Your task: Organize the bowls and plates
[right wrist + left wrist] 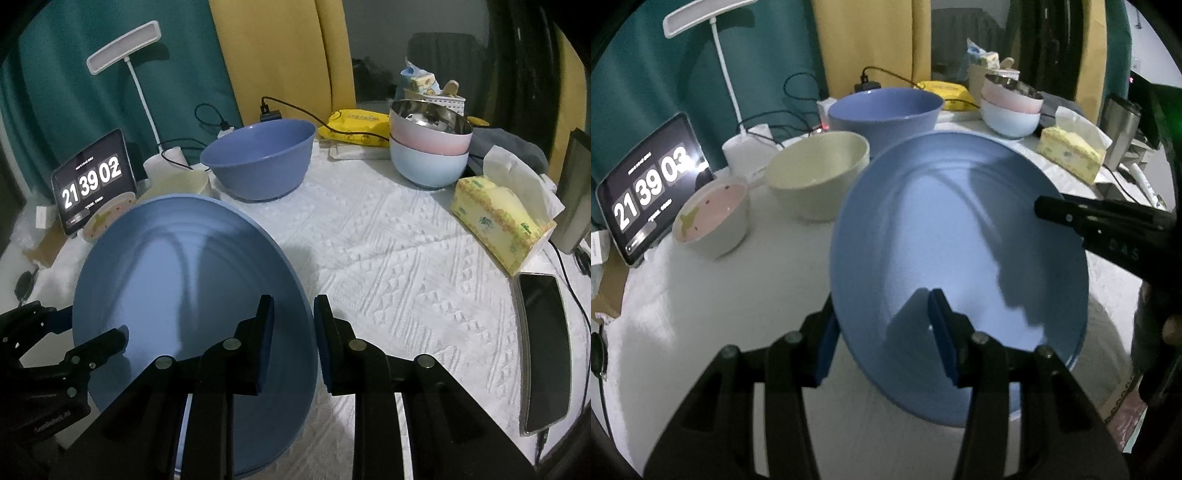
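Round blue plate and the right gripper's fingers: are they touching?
Touching. The right wrist view shows the right gripper with its fingers either side of the round blue plate rim, clamping it.

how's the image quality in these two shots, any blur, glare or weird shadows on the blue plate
Left wrist view: dim, the blue plate and cream bowl are softly blurred, dark gripper shadows cross the plate, the clock screen glares white. Right wrist view: sharper, the cloth's weave is crisp, and soft arched shadows lie on the plate. Both show fisheye bending and black corners.
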`<act>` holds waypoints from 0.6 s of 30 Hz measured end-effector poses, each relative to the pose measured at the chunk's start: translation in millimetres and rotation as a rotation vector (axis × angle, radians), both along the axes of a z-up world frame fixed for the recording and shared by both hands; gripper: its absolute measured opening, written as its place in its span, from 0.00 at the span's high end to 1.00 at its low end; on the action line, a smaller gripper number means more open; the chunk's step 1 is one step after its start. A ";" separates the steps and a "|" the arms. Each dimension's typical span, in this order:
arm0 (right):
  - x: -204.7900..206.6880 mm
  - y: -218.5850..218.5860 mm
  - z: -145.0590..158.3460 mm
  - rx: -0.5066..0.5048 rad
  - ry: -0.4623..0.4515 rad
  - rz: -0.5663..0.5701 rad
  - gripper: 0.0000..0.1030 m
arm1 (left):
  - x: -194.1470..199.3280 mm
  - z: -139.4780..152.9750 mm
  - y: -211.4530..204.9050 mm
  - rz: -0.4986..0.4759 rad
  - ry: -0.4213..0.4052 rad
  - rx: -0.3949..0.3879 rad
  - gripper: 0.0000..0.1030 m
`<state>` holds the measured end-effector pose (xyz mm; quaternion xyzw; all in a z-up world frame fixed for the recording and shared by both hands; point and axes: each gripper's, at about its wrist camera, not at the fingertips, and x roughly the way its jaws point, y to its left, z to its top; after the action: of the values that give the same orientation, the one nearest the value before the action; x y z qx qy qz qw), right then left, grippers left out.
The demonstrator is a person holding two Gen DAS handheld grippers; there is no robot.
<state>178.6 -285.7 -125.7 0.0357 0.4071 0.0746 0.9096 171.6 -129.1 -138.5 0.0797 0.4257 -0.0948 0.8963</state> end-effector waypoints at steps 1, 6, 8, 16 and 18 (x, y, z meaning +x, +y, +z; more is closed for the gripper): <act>0.4 0.3 -1.2 0.001 0.003 0.002 0.76 | 1.2 -1.8 0.0 0.003 0.005 0.002 0.53; 1.7 0.4 -4.9 0.003 0.011 0.006 0.76 | 5.0 -7.5 -0.1 0.011 0.020 0.007 0.53; 1.4 0.3 -5.7 0.006 0.011 0.010 0.76 | 6.8 -10.1 0.8 0.023 0.030 0.013 0.52; 0.8 3.7 -10.5 -0.001 0.020 0.018 0.76 | 7.4 -17.7 1.0 0.014 0.052 0.015 0.51; 1.0 3.0 -10.4 -0.006 0.017 0.015 0.76 | 7.3 -18.9 2.0 0.017 0.055 0.020 0.51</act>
<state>179.6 -282.8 -136.0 0.0308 0.4152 0.0799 0.9057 178.8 -127.1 -157.4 0.0822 0.4520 -0.0850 0.8842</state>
